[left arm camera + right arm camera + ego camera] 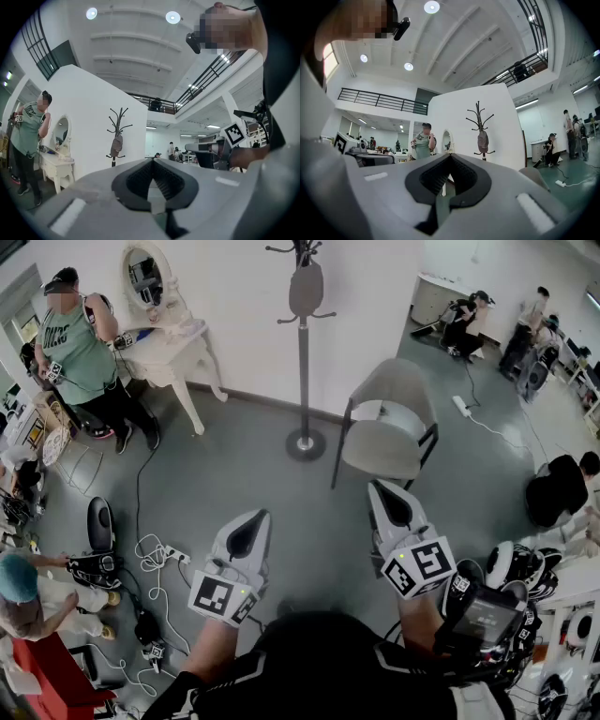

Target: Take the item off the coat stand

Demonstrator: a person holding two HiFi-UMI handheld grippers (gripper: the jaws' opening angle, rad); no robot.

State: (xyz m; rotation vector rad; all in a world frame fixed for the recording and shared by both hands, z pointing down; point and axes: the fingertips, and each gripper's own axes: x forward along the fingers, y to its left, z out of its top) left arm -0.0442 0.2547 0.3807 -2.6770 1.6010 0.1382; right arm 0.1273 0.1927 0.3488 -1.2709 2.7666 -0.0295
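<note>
A dark coat stand (pixel 303 352) stands on a round base against the white wall, with a grey-brown item (pixel 306 290) hanging near its top. The same stand (pixel 115 140) and its hanging item (pixel 116 145) appear small and far off in the left gripper view, and the item (pixel 483 140) also shows in the right gripper view. My left gripper (pixel 255 517) and right gripper (pixel 380 487) are held low in front of me, well short of the stand. Both have their jaws closed together with nothing between them.
A grey chair (pixel 389 426) stands right of the stand. A white dressing table with an oval mirror (pixel 164 338) is at the back left, a person (pixel 82 357) beside it. Cables and a power strip (pixel 164 559) lie on the floor at left. Other people sit at right.
</note>
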